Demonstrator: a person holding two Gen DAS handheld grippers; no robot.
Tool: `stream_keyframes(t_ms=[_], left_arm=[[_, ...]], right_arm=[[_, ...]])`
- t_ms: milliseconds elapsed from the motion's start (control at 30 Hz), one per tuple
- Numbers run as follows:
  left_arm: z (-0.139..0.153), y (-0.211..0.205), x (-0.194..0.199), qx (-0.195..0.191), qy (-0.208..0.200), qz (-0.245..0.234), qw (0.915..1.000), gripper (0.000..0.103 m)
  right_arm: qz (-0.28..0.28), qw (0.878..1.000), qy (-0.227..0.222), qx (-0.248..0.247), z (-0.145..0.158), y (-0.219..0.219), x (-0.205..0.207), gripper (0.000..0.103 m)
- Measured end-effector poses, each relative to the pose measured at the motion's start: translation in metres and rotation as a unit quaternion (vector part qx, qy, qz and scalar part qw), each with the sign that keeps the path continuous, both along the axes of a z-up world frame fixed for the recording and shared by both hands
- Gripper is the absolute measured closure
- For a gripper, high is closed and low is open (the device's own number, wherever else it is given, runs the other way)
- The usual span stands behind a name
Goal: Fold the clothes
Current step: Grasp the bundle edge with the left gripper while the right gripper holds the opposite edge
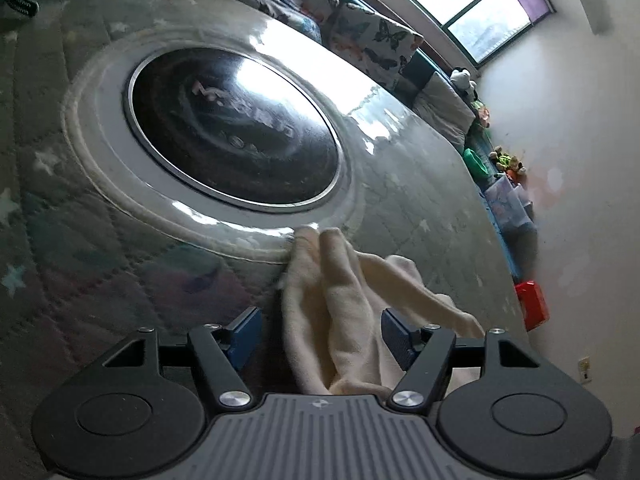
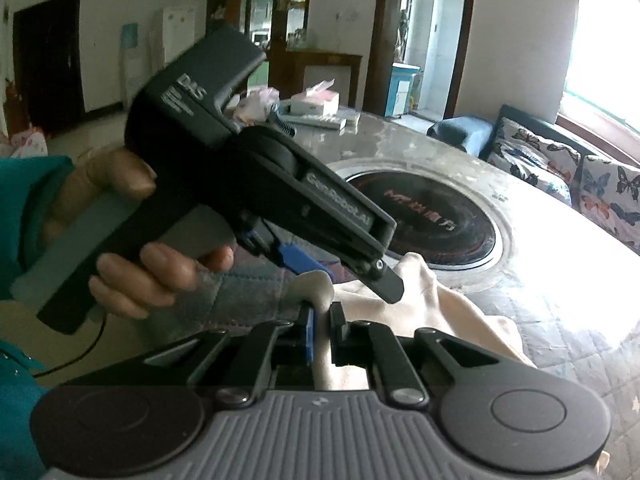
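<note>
While the cream cloth (image 2: 452,312) is pinched by the right gripper (image 2: 322,326), the spread left gripper (image 1: 320,334) should be closed squarely on the bunched folds.

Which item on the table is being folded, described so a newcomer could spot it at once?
Start at the big table with a quilted star-print cover and a dark round glass insert. Just in front of that insert lies a cream cloth, bunched and soft. It is the only pale fabric there, pinched in the right tool.
</note>
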State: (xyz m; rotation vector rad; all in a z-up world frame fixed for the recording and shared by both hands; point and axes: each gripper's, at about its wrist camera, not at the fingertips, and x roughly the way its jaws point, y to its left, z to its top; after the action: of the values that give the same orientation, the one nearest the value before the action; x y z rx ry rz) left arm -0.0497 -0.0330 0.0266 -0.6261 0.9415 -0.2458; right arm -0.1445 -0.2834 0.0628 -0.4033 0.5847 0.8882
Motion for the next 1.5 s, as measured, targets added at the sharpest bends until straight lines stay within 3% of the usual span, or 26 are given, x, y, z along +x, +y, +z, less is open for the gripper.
stream_keyframes(t_ms=[67, 133, 267, 400, 567, 733, 933, 1067, 1200, 1433, 1500], left_arm=[[0.000, -0.005, 0.002, -0.002, 0.002, 0.000, 1.0000, 0.036], [0.000, -0.008, 0.003, -0.002, 0.003, 0.003, 1.0000, 0.043], [-0.003, -0.015, 0.004, 0.002, 0.011, 0.003, 0.9999, 0.072], [-0.004, -0.024, 0.005, 0.019, 0.007, -0.002, 0.9998, 0.082], [-0.002, -0.028, 0.005, 0.040, -0.002, -0.007, 0.9992, 0.083], [-0.002, -0.029, 0.006, 0.044, -0.007, -0.013, 0.9989, 0.083], [-0.001, -0.030, 0.007, 0.052, -0.011, -0.019, 0.9984, 0.083], [0.000, -0.032, 0.009, 0.060, -0.014, -0.023, 0.9978, 0.083], [0.001, -0.035, 0.010, 0.068, -0.018, -0.027, 0.9972, 0.083], [0.002, -0.038, 0.011, 0.080, -0.023, -0.034, 0.9959, 0.083], [0.004, -0.040, 0.012, 0.085, -0.028, -0.037, 0.9953, 0.084]], right_arm=[[-0.005, 1.000, 0.004, 0.013, 0.004, -0.006, 0.001, 0.097], [-0.005, 1.000, 0.004, 0.019, 0.005, -0.009, 0.001, 0.097], [-0.005, 1.000, 0.005, 0.026, 0.004, -0.014, 0.002, 0.097], [-0.007, 0.999, 0.007, 0.031, 0.002, -0.018, 0.007, 0.096], [-0.034, 0.998, 0.025, 0.051, 0.003, -0.041, 0.010, 0.091], [-0.122, 0.989, 0.042, 0.066, 0.004, -0.089, 0.022, 0.091], [-0.264, 0.962, 0.040, 0.057, -0.005, -0.160, 0.046, 0.086], [-0.326, 0.942, 0.055, 0.062, -0.023, -0.194, 0.058, 0.084], [-0.349, 0.930, 0.083, 0.083, -0.038, -0.207, 0.071, 0.067], [-0.361, 0.918, 0.105, 0.125, -0.047, -0.210, 0.069, 0.070], [-0.360, 0.918, 0.106, 0.129, -0.047, -0.207, 0.069, 0.089]])
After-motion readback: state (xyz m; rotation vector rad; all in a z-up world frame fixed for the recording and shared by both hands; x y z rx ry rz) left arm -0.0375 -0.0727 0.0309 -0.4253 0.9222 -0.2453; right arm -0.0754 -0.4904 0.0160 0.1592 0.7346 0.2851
